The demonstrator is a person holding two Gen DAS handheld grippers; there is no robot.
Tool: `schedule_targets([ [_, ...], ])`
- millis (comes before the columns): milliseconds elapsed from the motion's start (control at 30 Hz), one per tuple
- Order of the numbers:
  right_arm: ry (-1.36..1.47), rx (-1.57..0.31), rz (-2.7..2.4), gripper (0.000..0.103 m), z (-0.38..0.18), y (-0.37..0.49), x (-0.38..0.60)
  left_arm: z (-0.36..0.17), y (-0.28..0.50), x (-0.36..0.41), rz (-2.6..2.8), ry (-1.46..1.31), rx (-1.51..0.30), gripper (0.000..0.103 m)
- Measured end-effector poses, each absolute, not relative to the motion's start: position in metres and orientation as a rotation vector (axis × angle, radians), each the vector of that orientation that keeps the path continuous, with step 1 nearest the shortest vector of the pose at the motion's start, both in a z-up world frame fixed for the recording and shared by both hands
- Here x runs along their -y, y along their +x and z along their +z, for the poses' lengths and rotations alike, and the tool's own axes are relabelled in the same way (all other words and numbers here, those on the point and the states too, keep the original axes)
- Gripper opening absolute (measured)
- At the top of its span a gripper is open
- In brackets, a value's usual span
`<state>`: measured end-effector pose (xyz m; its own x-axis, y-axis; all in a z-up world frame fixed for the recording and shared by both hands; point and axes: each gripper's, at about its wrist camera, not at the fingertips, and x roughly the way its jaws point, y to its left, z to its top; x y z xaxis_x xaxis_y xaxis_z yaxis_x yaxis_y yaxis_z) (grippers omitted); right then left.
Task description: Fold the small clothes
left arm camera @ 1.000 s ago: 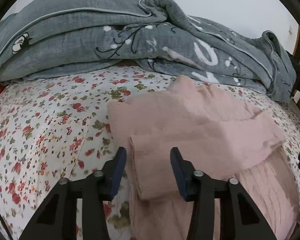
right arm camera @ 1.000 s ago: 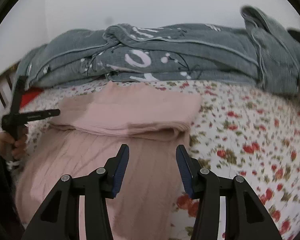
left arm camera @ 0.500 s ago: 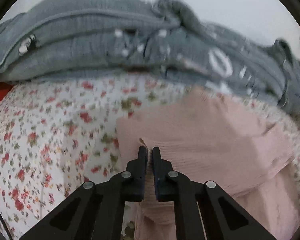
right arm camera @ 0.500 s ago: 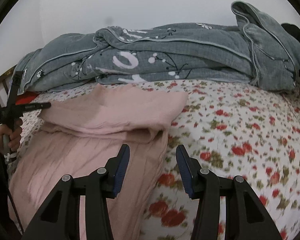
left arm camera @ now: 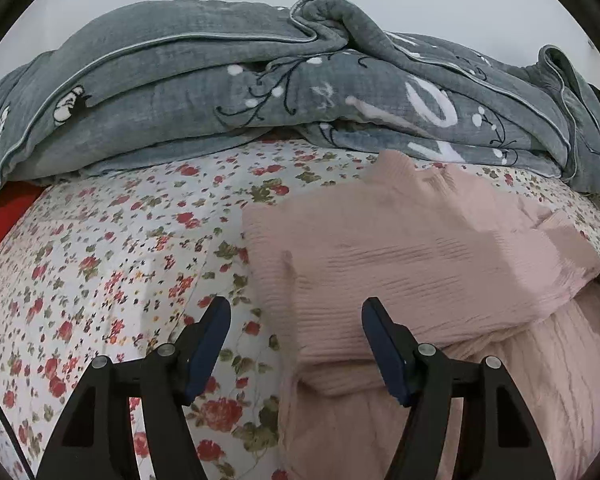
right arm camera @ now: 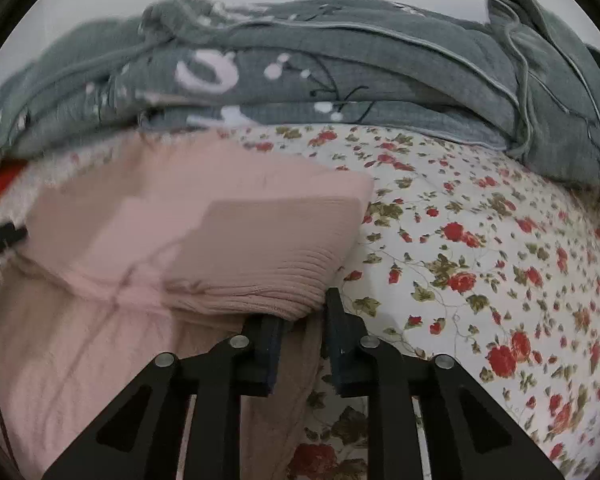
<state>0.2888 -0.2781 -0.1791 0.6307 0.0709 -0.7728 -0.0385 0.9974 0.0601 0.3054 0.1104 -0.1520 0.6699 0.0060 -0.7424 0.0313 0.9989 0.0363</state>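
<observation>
On the floral bedsheet (left arm camera: 100,264), the pink garment (left arm camera: 420,264) lies part-folded. At its five-o'clock corner the right gripper (right arm camera: 302,312) is closing on the fold; the left gripper (left arm camera: 296,320) is opening, holding nothing. Next, I judge, comes a firm pinch before lifting.

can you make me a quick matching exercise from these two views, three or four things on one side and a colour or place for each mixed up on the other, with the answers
Things
1. knitted garment
2. blanket
3. bed sheet
4. left gripper

Descriptions
A. grey, heaped along the far side of the bed
B. white with small red flowers
C. pink, partly folded on the bed
D. jaws apart, over the garment's near left corner

Pairs: 1-C, 2-A, 3-B, 4-D
</observation>
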Motion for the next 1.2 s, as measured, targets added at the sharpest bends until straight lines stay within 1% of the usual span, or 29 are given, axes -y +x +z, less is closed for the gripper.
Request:
schedule_targets([
  [67, 0.052, -0.867, 0.056, 0.016, -0.179, 0.283, 0.281, -0.154, 0.304, -0.112, -0.026, 0.037, -0.845, 0.066],
  [133, 0.054, -0.959, 0.041, 0.016, -0.194, 0.294, 0.282, -0.161, 0.309, -0.111, -0.029, 0.029, -0.888, 0.067],
  [233, 0.058, -0.964, 0.050, 0.017, -0.185, 0.293, 0.283, -0.158, 0.305, -0.112, -0.022, 0.006, -0.884, 0.067],
  [467, 0.066, -0.822, 0.148, 0.017, -0.148, 0.258, 0.279, -0.145, 0.293, -0.117, -0.013, -0.019, -0.848, 0.067],
  [567, 0.075, -0.779, 0.150, 0.017, -0.142, 0.268, 0.274, -0.148, 0.298, -0.116, -0.007, -0.028, -0.852, 0.067],
  [667, 0.009, -0.879, 0.080, 0.017, -0.167, 0.292, 0.269, -0.164, 0.308, -0.111, 0.020, 0.002, -0.923, 0.067],
  [733, 0.008, -0.949, 0.045, 0.018, -0.182, 0.299, 0.272, -0.164, 0.303, -0.113, 0.012, -0.021, -0.912, 0.067],
  [833, 0.006, -0.909, 0.048, 0.020, -0.168, 0.285, 0.275, -0.158, 0.292, -0.116, -0.002, -0.046, -0.895, 0.067],
  [867, 0.008, -0.899, 0.046, 0.021, -0.163, 0.280, 0.276, -0.156, 0.289, -0.116, 0.001, -0.050, -0.896, 0.067],
  [967, 0.005, -0.877, 0.048, 0.029, -0.150, 0.259, 0.278, -0.151, 0.276, -0.115, 0.005, -0.050, -0.896, 0.066],
  [1033, -0.008, -0.859, 0.050, 0.040, -0.142, 0.241, 0.276, -0.145, 0.264, -0.114, -0.001, -0.053, -0.892, 0.066],
  [1100, -0.020, -0.844, 0.047, 0.045, -0.134, 0.226, 0.274, -0.137, 0.252, -0.113, -0.004, -0.049, -0.878, 0.066],
  [1200, -0.021, -0.831, 0.048, 0.046, -0.119, 0.197, 0.271, -0.120, 0.228, -0.111, -0.009, -0.058, -0.836, 0.066],
])
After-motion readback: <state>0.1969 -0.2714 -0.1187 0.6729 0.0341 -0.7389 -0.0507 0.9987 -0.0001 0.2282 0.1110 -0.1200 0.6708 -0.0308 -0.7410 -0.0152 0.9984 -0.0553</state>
